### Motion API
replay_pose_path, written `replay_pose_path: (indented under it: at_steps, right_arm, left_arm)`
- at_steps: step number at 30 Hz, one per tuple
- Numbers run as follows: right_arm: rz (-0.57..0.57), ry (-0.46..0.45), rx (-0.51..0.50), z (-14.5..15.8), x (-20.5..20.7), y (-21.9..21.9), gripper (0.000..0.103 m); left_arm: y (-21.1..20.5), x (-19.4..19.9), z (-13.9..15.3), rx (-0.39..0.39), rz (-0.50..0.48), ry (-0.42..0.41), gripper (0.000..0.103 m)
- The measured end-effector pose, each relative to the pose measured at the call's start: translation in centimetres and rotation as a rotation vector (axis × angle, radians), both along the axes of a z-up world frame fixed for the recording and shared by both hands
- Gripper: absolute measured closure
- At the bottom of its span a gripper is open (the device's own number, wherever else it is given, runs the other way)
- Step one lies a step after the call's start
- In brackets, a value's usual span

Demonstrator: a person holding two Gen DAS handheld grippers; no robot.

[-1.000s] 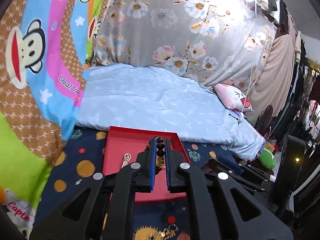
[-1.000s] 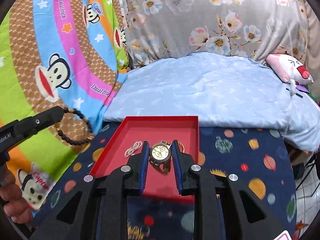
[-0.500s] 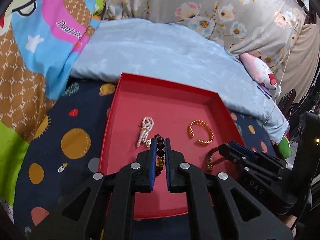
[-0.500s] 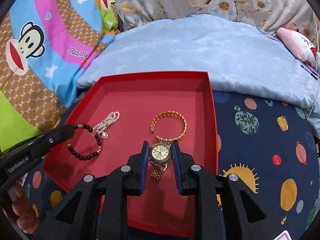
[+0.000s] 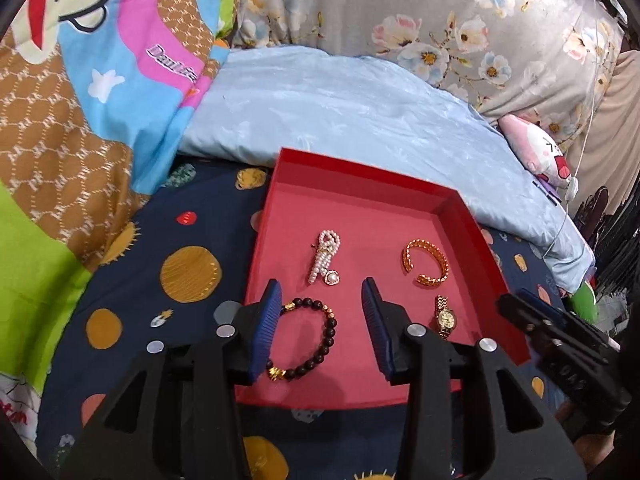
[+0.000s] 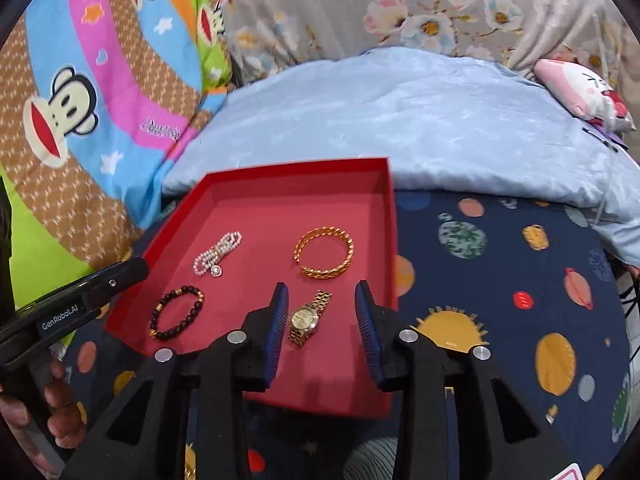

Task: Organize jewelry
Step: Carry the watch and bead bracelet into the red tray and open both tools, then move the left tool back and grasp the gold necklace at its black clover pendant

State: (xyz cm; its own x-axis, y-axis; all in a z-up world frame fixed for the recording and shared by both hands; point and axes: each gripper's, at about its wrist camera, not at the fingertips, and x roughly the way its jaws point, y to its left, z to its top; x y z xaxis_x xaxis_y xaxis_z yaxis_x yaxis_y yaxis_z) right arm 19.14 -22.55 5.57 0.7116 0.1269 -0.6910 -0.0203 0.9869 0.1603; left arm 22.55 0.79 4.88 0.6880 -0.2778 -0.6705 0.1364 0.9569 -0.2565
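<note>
Watch (image 6: pixel 306 318) between right claw (image 6: pixel 322 300) tips

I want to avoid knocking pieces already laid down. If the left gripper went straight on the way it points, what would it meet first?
Probably the pearl piece, just beyond the open left gripper; the beaded bracelet already lies between its fingers. Depth is uncertain.

Red tray (image 5: pixel 460 216) looks matt card or paper, smooth floor; bead bracelet (image 5: pixel 316 340) has glossy dark beads with 2 shiny gold-tone bits, watch (image 6: pixel 306 318) and cuff bangle (image 6: pixel 326 252) polished gold-tone metal, pearl piece (image 5: pixel 326 256) glossy. Gripper bodies matt black plastic with shiny metal screws; pads (image 6: pixel 276 328) ribbed blue, rubbery. Navy planet-print sheet (image 6: pixel 500 280) is matt cloth; light blue quilt (image 5: pixel 360 108) has a slight satin sheen.
</note>
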Motion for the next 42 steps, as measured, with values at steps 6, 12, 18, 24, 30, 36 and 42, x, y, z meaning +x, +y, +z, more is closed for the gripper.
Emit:
replay_pose_path:
  at_steps: [6, 12, 18, 24, 30, 36, 42]
  right_arm:
    - [-0.048, -0.018, -0.008, 1.0, -6.5, -2.0, 0.062]
    - [-0.075, 0.044, 0.036, -1.1, -12.7, -2.5, 0.060]
    - [-0.086, 0.098, 0.034, -3.8, -17.9, -2.0, 0.060]
    - [-0.092, 0.129, 0.027, -5.7, -21.1, -1.7, 0.060]
    - [-0.094, 0.124, 0.029, -6.1, -22.2, -1.5, 0.058]
    - [-0.091, 0.122, 0.037, -6.0, -22.0, -1.4, 0.052]
    - [-0.090, 0.120, 0.051, -6.1, -21.8, -1.5, 0.050]
  left_arm:
    - [1.4, -5.5, 1.5, 0.045, 0.014, -0.062, 0.050]
    - [2.3, -11.2, -0.5, 0.054, 0.022, -0.009, 0.050]
    - [1.4, -16.7, -3.3, 0.095, -0.006, 0.040, 0.050]
    - [-0.2, -19.9, -5.2, 0.095, -0.058, 0.088, 0.050]
    - [-1.3, -20.6, -5.3, 0.110, -0.065, 0.079, 0.049]
    - [-1.9, -18.4, -4.9, 0.088, -0.061, 0.086, 0.050]
    - [-3.6, -15.3, -5.0, 0.098, -0.075, 0.075, 0.054]
